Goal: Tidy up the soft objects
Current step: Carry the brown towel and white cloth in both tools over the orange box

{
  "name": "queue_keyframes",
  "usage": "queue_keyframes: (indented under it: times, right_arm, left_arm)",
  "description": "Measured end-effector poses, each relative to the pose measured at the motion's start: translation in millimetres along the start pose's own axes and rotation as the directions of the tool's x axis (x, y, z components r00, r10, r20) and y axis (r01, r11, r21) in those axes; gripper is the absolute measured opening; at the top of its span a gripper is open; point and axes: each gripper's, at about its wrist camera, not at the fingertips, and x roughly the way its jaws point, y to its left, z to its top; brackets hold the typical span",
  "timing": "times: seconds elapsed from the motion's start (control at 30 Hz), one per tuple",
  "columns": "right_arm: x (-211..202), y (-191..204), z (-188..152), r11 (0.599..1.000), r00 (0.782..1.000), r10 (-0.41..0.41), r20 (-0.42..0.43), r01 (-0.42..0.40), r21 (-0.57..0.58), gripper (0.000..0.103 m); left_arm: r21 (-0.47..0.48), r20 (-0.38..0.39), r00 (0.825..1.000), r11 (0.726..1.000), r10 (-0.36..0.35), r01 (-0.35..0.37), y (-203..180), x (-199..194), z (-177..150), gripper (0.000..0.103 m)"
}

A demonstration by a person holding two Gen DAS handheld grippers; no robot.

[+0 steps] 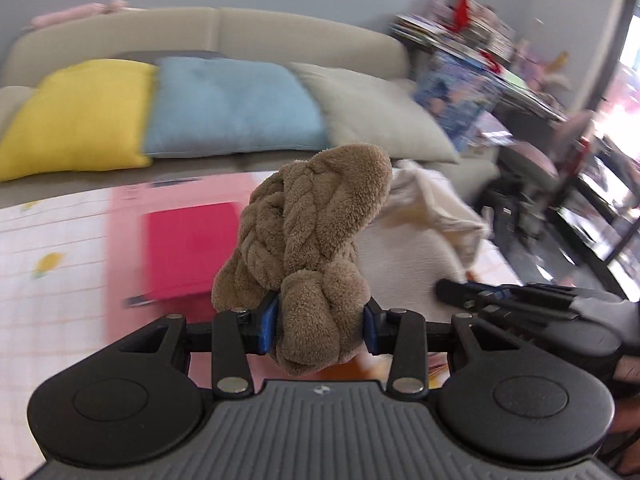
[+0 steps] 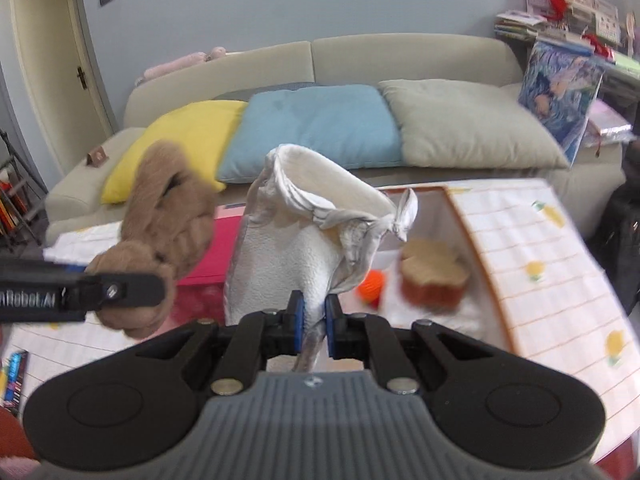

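— What's the left gripper (image 1: 320, 322) got hold of?

— A brown plush knot (image 1: 316, 232), thick braided stuff. Its blue pads (image 1: 270, 322) press in on the lower lump from both sides, so the jaws are clamped on it about half apart. The rest of the braid stands up and away in front of the fingers, and a bit hangs below them.

— And the right gripper (image 2: 314, 318)?

— Pinched nearly closed on a thin fold of a white fabric pouch (image 2: 304, 236). The cloth runs down between the pads, and the open mouth of the pouch gapes above and ahead of the fingers, with a crumpled twisted bit off to its right.

— Are the two close together?

— Side by side. From the right gripper's camera the brown knot sits just to the left, with the black finger of the left one crossing the edge of the view. From the left one's camera the white pouch is just right of the knot, behind it.

— What's beyond them?

— Ahead of both is a beige sofa (image 2: 412, 56) with three cushions in a row: a yellow cushion (image 2: 176, 142), a blue cushion (image 2: 320, 128) and a grey cushion (image 2: 468, 124). Below and ahead of the right gripper lies a checked cloth with lemon prints (image 2: 532, 248). Just right of its fingers sit a small orange ball (image 2: 372, 282) and a tan block-shaped soft thing (image 2: 434, 276); I can't tell what that one is. Left of the pouch there's a pink box (image 2: 220, 248).
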Motion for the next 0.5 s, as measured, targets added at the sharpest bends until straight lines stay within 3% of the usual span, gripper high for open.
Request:
queue_keyframes:
  times: [0.17, 0.27, 0.5]
  right_arm:
    - [12.6, -36.1, 2.8, 0.994, 0.995, -0.057, -0.078, 0.050, -0.095, 0.009]
    - [25.9, -57.5, -0.9, 0.994, 0.985, -0.049, -0.163, 0.031, -0.105, 0.009]
    - [66.8, -86.1, -15.2, 0.999, 0.960, -0.014, -0.279, 0.001, -0.046, 0.009]
  left_arm:
    - [0.032, -0.110, 0.992, 0.997, -0.068, 0.072, -32.3, 57.6, 29.6, 0.047]
    - [0.001, -0.187, 0.978, 0.996, -0.092, 0.094, -41.3, 88.1, 32.6, 0.047]
    - [0.021, -0.321, 0.946, 0.999, -0.039, 0.048, -49.8, 152.0, 23.5, 0.047]
